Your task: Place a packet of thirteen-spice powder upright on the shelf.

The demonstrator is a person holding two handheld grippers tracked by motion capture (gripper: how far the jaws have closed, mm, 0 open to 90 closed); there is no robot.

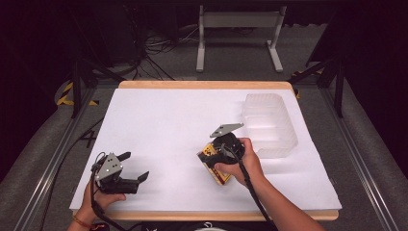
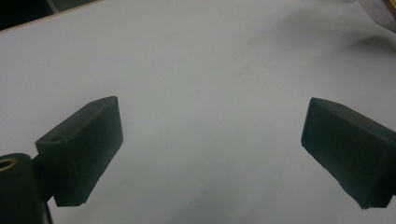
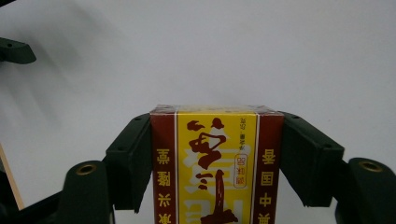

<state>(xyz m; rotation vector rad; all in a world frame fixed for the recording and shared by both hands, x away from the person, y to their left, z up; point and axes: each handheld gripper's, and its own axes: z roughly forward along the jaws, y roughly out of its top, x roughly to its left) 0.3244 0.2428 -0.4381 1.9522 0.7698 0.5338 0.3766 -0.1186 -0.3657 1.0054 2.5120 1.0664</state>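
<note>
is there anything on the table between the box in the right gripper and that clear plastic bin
Nothing visible. The right gripper is shut on the yellow and red box, and the clear bin sits on the table's far right side. Between them the high view shows bare white table cover. The left gripper is open, on the other side.

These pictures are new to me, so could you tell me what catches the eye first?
The yellow and red box stands out, clamped between the right gripper jaws near the table's middle. Behind it on the right sits a clear plastic bin. The left gripper hangs open at the near left.
</note>
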